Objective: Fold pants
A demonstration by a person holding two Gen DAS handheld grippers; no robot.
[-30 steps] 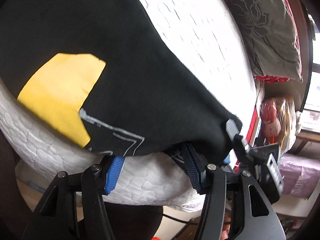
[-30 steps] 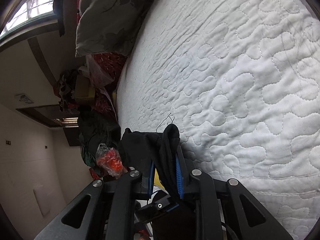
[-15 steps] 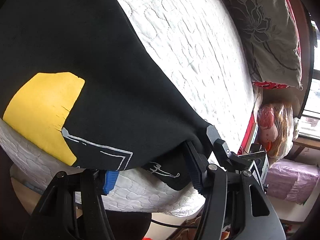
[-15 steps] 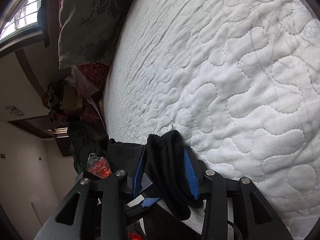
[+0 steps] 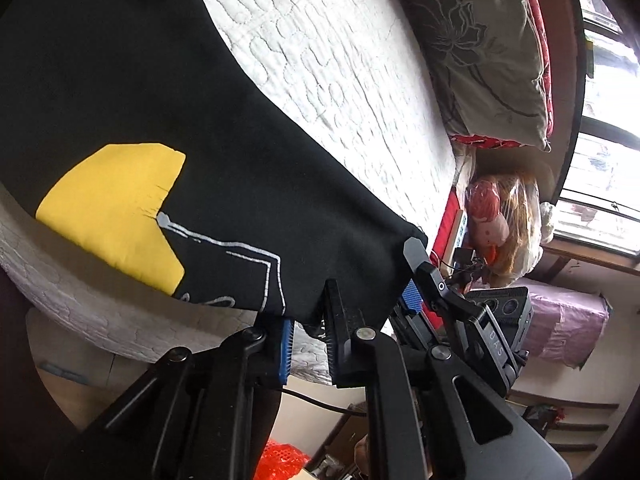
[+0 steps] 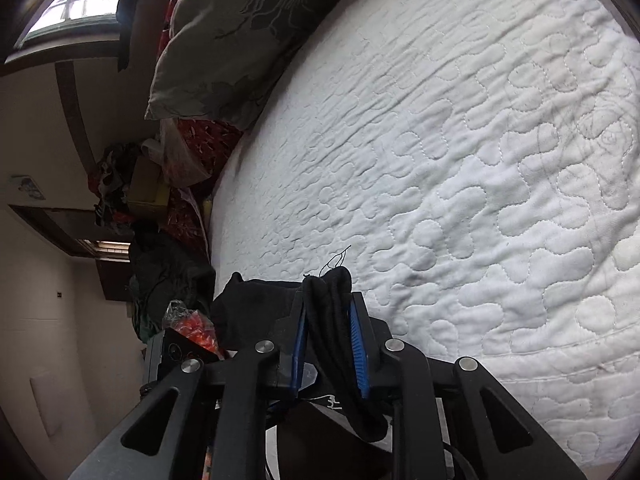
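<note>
The black pants (image 5: 160, 92), with a yellow patch (image 5: 116, 204) and white line print, lie across the white quilted mattress (image 5: 328, 60) and hang over its edge. My left gripper (image 5: 308, 320) is shut on the pants' lower edge near a corner. The other gripper's finger shows beside it, at the same corner. In the right wrist view my right gripper (image 6: 328, 336) is shut on a bunched black edge of the pants (image 6: 326, 300) above the mattress (image 6: 480, 180).
A grey floral pillow (image 5: 484, 48) lies at the head of the bed and also shows in the right wrist view (image 6: 240, 36). Bags and clutter (image 5: 500, 220) stand beside the bed. A window (image 5: 604, 128) is at the far right. A purple-covered surface (image 5: 560, 328) is beyond.
My left gripper has closed on the pants' edge; its jaws were wide apart before. The right gripper keeps its hold and has shifted slightly over the mattress.
</note>
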